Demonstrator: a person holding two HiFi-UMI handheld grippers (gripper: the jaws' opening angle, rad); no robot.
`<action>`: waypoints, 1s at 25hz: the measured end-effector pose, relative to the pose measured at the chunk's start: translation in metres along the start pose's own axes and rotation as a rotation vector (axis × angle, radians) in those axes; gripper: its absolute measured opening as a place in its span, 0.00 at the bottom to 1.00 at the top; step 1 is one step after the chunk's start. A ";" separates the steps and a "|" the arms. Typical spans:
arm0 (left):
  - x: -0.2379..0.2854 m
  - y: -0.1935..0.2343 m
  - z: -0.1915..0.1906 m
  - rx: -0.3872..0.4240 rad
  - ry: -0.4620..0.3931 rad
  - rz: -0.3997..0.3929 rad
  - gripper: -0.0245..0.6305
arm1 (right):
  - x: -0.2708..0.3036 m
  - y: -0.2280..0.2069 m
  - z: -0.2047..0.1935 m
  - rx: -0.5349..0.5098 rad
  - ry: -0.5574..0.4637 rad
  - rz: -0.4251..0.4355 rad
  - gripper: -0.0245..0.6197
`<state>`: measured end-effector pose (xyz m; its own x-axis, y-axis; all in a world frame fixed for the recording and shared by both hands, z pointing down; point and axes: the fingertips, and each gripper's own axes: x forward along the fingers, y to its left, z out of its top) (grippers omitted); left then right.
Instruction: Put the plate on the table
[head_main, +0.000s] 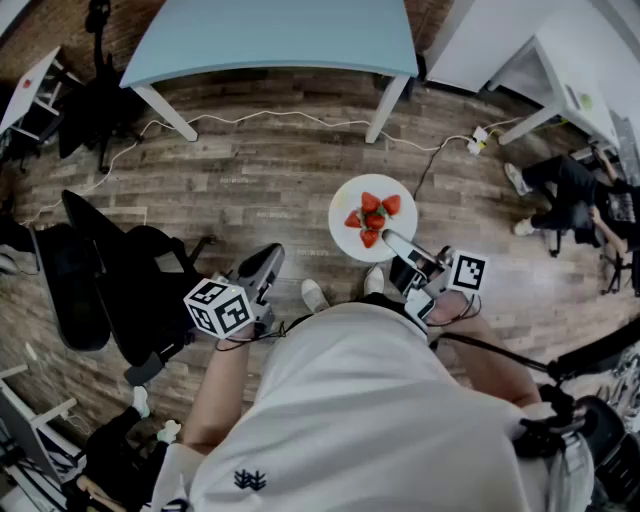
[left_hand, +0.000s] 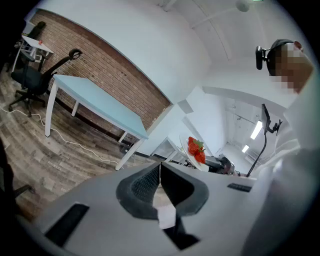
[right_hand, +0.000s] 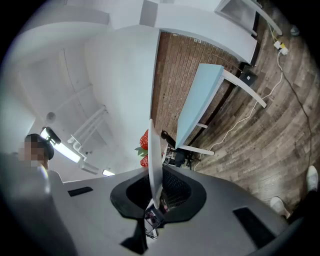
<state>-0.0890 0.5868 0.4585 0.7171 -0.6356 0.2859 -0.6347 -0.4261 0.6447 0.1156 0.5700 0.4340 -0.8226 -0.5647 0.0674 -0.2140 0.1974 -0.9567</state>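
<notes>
A round white plate (head_main: 345, 238) with several strawberries (head_main: 374, 212) hangs level above the wooden floor, in front of the person. My right gripper (head_main: 392, 242) is shut on its near rim. In the right gripper view the plate (right_hand: 154, 160) shows edge-on between the jaws, with the strawberries (right_hand: 144, 142) on its far side. The light blue table (head_main: 270, 35) stands farther ahead; it also shows in the left gripper view as the table (left_hand: 95, 102). My left gripper (head_main: 268, 262) is held low at the left, shut (left_hand: 160, 175) with nothing in it.
A black office chair (head_main: 120, 270) stands close at the left. A white cable (head_main: 300, 122) runs across the floor to a power strip (head_main: 478, 140). A white table (head_main: 560, 70) and a seated person (head_main: 575, 195) are at the right.
</notes>
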 end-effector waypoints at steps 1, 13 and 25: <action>0.000 0.000 0.000 0.003 -0.002 -0.003 0.05 | -0.001 -0.003 0.000 0.012 -0.006 -0.001 0.08; -0.024 0.017 -0.010 -0.005 -0.003 0.006 0.05 | 0.020 -0.009 -0.010 0.087 -0.009 0.010 0.08; 0.005 0.034 0.016 -0.021 0.008 0.007 0.05 | 0.056 -0.031 0.045 0.161 -0.028 0.019 0.08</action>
<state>-0.1115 0.5587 0.4708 0.7148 -0.6337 0.2959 -0.6337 -0.4078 0.6574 0.1000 0.4958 0.4547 -0.8100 -0.5849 0.0432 -0.1095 0.0785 -0.9909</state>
